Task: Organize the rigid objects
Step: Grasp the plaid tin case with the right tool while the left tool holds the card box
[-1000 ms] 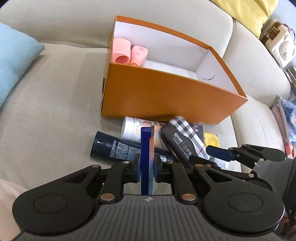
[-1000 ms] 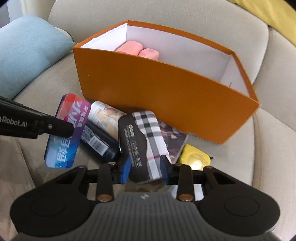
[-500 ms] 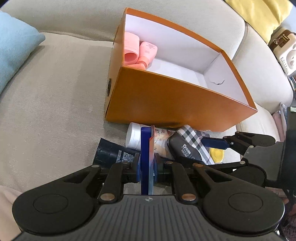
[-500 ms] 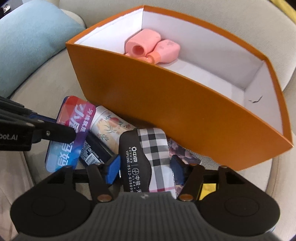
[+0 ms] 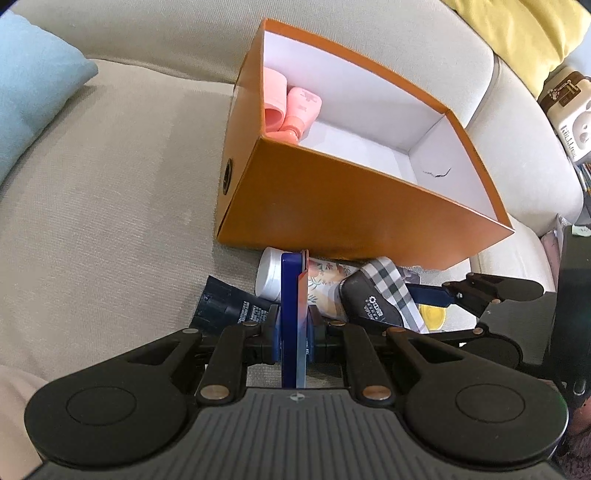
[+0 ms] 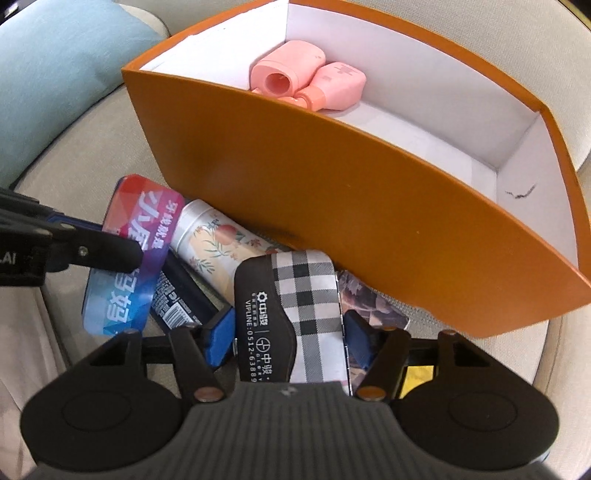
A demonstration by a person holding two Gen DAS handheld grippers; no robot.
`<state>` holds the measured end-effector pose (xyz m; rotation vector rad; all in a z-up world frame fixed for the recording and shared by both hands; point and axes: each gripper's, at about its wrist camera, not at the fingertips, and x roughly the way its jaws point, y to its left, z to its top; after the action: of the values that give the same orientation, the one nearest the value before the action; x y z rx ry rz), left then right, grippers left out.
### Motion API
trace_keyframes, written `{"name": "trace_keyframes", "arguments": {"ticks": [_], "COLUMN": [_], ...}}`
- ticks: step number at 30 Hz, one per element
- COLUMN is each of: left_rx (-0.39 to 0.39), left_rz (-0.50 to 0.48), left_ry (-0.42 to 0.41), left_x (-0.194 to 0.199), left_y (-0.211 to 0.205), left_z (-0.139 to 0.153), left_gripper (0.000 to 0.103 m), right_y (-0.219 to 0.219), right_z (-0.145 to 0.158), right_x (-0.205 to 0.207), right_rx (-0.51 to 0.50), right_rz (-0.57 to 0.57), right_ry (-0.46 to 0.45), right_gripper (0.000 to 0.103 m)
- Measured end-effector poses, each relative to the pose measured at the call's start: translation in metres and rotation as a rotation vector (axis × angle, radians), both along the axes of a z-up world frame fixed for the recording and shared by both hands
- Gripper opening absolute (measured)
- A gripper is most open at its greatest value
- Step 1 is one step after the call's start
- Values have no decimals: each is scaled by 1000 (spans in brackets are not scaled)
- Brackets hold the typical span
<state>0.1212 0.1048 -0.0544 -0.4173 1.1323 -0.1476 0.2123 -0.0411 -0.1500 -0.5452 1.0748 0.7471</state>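
Observation:
My left gripper (image 5: 293, 328) is shut on a flat blue tin (image 5: 291, 314), held edge-on in front of the orange box (image 5: 354, 206). The tin's printed face shows in the right wrist view (image 6: 133, 254). My right gripper (image 6: 290, 336) is shut on a plaid and black case (image 6: 291, 314), lifted in front of the orange box (image 6: 332, 192). Two pink bottles (image 6: 306, 74) lie inside the box at its far left end; they also show in the left wrist view (image 5: 291, 107).
A floral white tube (image 6: 218, 240), a dark blue tube (image 6: 177, 295), a printed card (image 6: 373, 306) and a yellow item (image 5: 432, 314) lie on the beige sofa (image 5: 103, 192) before the box. A light blue cushion (image 6: 55, 74) sits left; a yellow cushion (image 5: 517, 33) at back right.
Both grippers have risen with their objects, so the box interior and pink bottles show more. The plaid case has come up off the pile.

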Motion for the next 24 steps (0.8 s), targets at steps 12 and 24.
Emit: {"name": "trace_keyframes", "arguments": {"ticks": [12,24], "left_rx": [2,-14], "left_rz": [-1,4], "left_ry": [-68,-66], "left_x": [-16,-26], "left_y": [-4,-9], "left_z": [32,39], "left_gripper": [15,15], "right_y": [-24,-41], "right_z": [51,78], "right_x": [-13,-21], "right_rx": [128,177], "right_rz": [-84,-142], "right_ry": [-37,-19], "right_gripper": [62,0]}}
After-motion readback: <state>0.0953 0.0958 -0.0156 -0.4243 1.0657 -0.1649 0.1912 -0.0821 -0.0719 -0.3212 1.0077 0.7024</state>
